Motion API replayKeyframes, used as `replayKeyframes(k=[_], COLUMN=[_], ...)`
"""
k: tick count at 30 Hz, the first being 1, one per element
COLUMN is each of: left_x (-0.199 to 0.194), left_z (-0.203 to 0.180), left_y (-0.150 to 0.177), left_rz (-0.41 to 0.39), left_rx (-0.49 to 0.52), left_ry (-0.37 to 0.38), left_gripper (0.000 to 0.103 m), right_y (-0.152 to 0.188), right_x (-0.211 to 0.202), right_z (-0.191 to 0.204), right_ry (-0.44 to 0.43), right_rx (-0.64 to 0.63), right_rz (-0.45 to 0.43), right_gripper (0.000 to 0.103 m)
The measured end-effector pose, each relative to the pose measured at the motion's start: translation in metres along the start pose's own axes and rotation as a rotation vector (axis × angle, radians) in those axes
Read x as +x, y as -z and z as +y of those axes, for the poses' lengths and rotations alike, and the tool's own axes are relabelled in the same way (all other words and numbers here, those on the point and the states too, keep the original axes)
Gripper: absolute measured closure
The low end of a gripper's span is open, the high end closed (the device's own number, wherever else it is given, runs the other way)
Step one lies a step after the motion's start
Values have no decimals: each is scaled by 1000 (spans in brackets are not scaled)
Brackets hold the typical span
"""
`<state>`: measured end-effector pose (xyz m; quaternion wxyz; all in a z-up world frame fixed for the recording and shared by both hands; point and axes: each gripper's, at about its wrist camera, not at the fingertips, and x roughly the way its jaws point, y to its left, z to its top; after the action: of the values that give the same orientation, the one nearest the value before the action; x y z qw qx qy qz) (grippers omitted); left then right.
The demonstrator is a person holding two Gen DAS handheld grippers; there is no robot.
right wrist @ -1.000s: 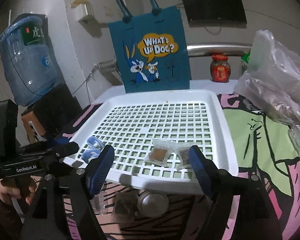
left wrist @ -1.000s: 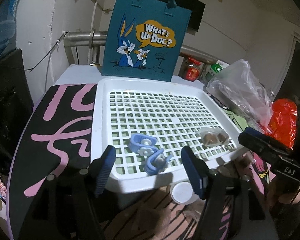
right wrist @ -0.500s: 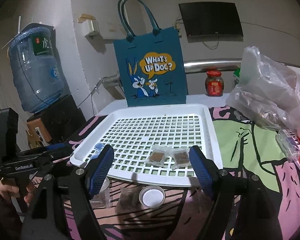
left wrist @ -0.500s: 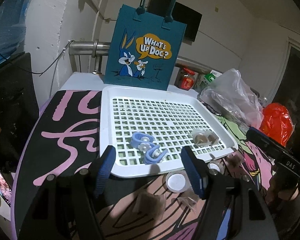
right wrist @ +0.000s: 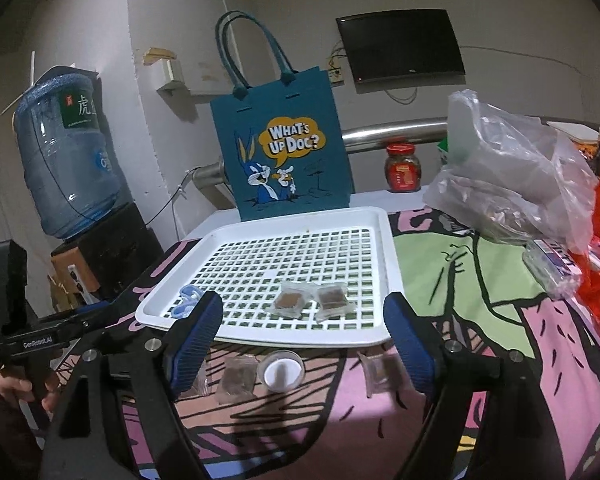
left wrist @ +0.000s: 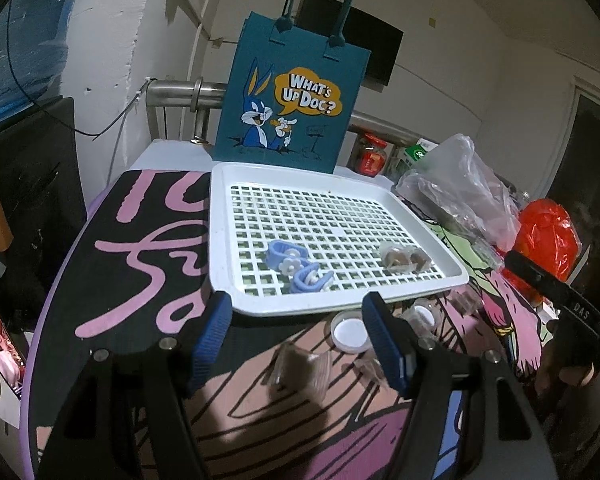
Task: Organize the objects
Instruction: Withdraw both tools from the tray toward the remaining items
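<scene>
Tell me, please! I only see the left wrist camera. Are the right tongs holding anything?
Observer: No. The right tongs are open and have just been opening wider, with nothing between them.
Operator: What's the blurry blue thing by the wall?
Observer: A water jug with a green label.
Operator: Who's holding my left tongs?
Observer: A hand grips the handle of the left tongs.

Tray: two blue clips, two sachets. Table: one white lid.
</scene>
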<state>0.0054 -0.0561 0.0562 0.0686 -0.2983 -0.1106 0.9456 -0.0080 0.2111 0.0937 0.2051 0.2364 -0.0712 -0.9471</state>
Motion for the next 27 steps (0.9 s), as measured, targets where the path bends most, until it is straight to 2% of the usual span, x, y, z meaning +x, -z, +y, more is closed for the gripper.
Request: replayKeyframes(k=[18,27], left_x=[-18,-9], left_z=[-2,-15], left_y=[21,31], left_rz=[4,78], left_rx=[9,74], left_ry=[16,18], left_gripper=[36,36], right_y=[15,20], right_x=[-9,-12], right_z=[-3,-5], right_ry=[34,68], right_rx=[-38,-57], right_rz=[31,56], right_gripper=[20,20])
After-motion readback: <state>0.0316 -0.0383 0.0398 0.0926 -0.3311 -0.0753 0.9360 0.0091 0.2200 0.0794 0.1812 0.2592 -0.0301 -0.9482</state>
